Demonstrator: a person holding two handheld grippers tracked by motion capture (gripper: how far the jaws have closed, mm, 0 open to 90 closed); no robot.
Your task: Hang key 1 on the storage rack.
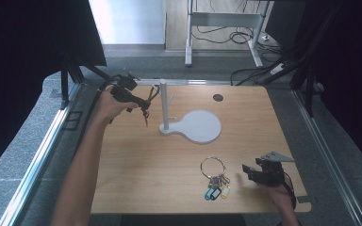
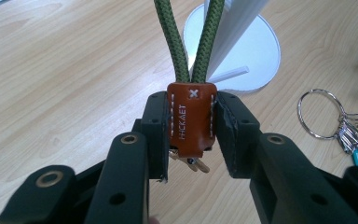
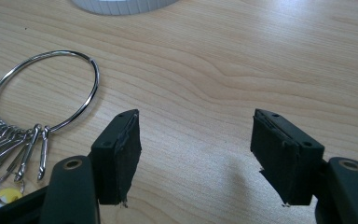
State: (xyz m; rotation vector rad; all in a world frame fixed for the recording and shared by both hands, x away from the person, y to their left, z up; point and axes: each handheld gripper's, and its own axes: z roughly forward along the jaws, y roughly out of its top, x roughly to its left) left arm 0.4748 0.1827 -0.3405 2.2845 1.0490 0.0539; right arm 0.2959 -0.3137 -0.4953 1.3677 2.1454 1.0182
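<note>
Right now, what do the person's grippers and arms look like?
Both grippers, left gripper and right gripper, are black, with blocky fingers faced in dark pads and brass-ringed bolt holes. The right carries a grey three-cornered plate. Forearms are bare, no sleeves.

We are seeing a smooth tan leather tab with white stitching on braided green cord, a shiny metal key ring, matt black gripper pads, and a pale wood-grain table.

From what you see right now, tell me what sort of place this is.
Probably a lab or test workspace: a wooden table boxed in by black curtains, a height-adjustable desk frame with loose cables on grey carpet behind.
</note>
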